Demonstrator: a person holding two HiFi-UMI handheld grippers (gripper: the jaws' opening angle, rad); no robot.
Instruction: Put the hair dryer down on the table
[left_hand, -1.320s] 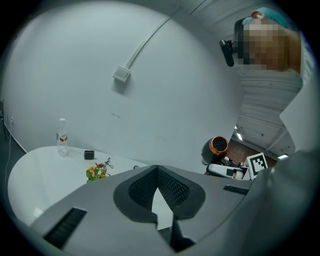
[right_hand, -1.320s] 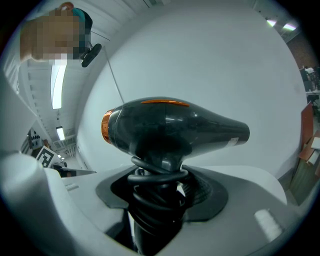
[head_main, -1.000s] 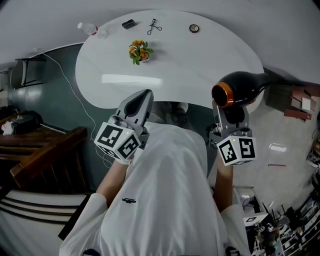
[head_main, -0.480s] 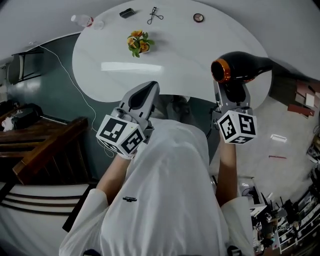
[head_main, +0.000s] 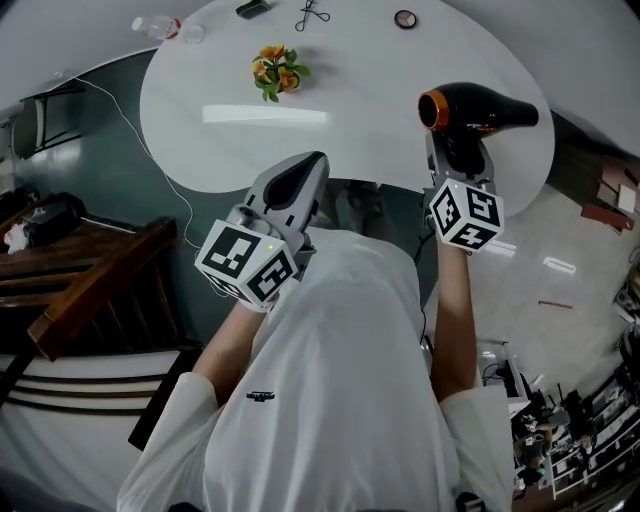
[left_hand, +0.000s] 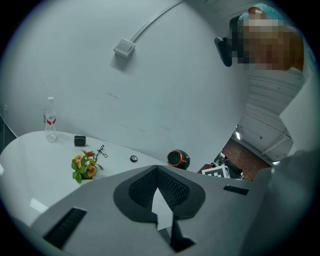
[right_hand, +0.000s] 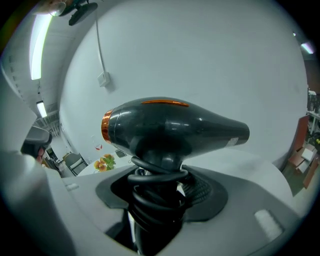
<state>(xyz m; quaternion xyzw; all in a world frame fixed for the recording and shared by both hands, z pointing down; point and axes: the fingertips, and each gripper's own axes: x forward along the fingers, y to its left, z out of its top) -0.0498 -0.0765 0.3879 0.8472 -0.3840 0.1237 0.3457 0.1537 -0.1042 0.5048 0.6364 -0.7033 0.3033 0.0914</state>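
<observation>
The right hand-held gripper (head_main: 456, 152) grips the black, orange-ringed hair dryer (head_main: 485, 110) by its handle over the white oval surface (head_main: 340, 130) (right end). The left hand-held gripper (head_main: 305, 172) is closed, empty.

surface: white rounded table (head_main: 350, 120) | left of centre: small bunch of orange and yellow flowers (head_main: 276, 72) | far left edge: clear plastic bottle (left_hand: 49, 120), upright | far edge, left to right: small dark box (head_main: 252, 8), thin scissor-like metal tool (head_main: 312, 14), small round disc (head_main: 405, 18), each apart
</observation>
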